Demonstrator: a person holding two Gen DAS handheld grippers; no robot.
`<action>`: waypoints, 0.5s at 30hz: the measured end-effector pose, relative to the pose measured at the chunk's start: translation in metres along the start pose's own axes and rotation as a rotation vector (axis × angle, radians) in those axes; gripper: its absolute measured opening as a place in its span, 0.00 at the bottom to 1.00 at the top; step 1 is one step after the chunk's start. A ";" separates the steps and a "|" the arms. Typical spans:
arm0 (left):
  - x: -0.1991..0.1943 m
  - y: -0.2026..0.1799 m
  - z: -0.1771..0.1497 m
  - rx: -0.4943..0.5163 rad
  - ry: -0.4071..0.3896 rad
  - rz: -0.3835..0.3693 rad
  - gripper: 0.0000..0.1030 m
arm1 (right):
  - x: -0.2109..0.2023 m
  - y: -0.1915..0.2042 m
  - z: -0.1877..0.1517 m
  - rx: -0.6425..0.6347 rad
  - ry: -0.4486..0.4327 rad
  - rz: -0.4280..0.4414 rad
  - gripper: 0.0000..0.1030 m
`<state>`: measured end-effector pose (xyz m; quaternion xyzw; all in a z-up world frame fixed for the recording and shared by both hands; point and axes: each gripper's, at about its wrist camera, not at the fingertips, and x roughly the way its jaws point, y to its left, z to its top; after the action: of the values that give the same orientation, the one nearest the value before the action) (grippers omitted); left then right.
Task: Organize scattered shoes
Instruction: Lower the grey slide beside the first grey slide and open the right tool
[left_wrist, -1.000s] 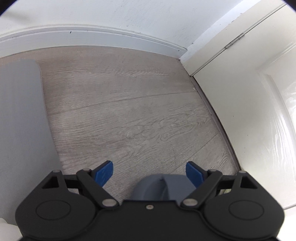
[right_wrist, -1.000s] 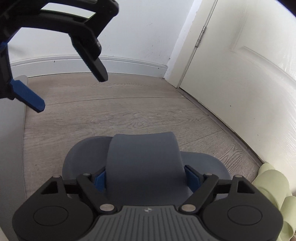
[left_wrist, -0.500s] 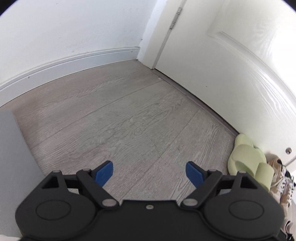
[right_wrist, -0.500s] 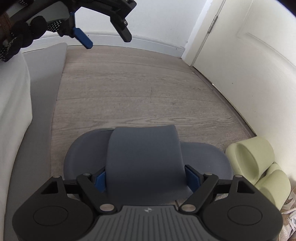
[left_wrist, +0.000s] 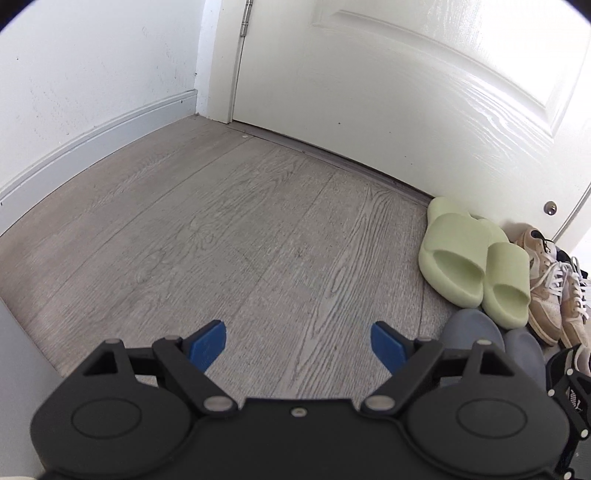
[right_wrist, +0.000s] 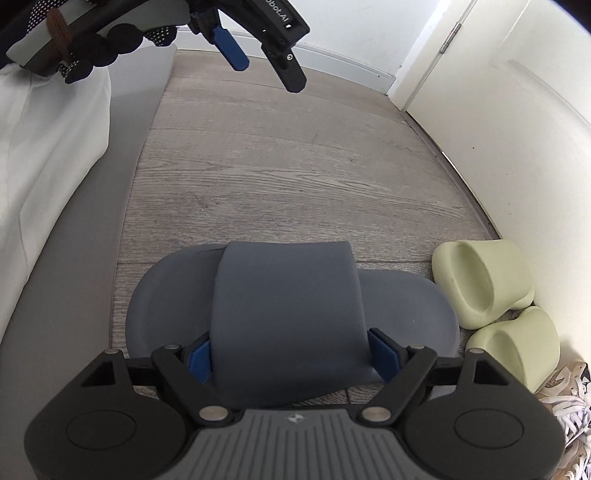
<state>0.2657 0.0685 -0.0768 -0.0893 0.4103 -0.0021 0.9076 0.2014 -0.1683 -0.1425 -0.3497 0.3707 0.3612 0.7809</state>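
Note:
My right gripper (right_wrist: 291, 354) is shut on the strap of a grey slide (right_wrist: 288, 295), which lies crosswise just left of two pale green slides (right_wrist: 484, 284) by the door. I cannot tell whether the grey slide touches the floor. My left gripper (left_wrist: 295, 345) is open and empty over bare wood floor. In the left wrist view the green slides (left_wrist: 454, 258) stand against the door, tan sneakers (left_wrist: 546, 280) are to their right, and the grey slide (left_wrist: 472, 328) shows at the lower right. The left gripper (right_wrist: 258, 48) hangs high in the right wrist view.
A white door (left_wrist: 406, 92) and wall (left_wrist: 92, 74) with skirting close the corner. White fabric (right_wrist: 48, 129) on a grey base (right_wrist: 92, 221) runs along the left. A gloved hand (right_wrist: 92, 48) holds the left gripper. White sneaker laces (right_wrist: 565, 406) lie at the lower right.
The left gripper has swung right, from facing the wall to facing the door and the shoe row. The right gripper has carried the grey slide toward the green slides.

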 end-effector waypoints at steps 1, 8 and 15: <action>0.000 -0.001 -0.001 0.004 0.000 0.002 0.84 | -0.002 0.000 -0.001 -0.006 0.011 -0.004 0.84; -0.002 -0.007 -0.004 0.025 -0.014 -0.008 0.84 | -0.052 -0.011 -0.020 0.208 -0.096 -0.020 0.89; -0.005 -0.033 -0.010 0.153 -0.076 0.039 0.84 | -0.106 -0.044 -0.033 0.617 -0.225 -0.376 0.89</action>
<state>0.2577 0.0349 -0.0739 -0.0116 0.3759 -0.0125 0.9265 0.1784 -0.2491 -0.0580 -0.1181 0.3031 0.1194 0.9380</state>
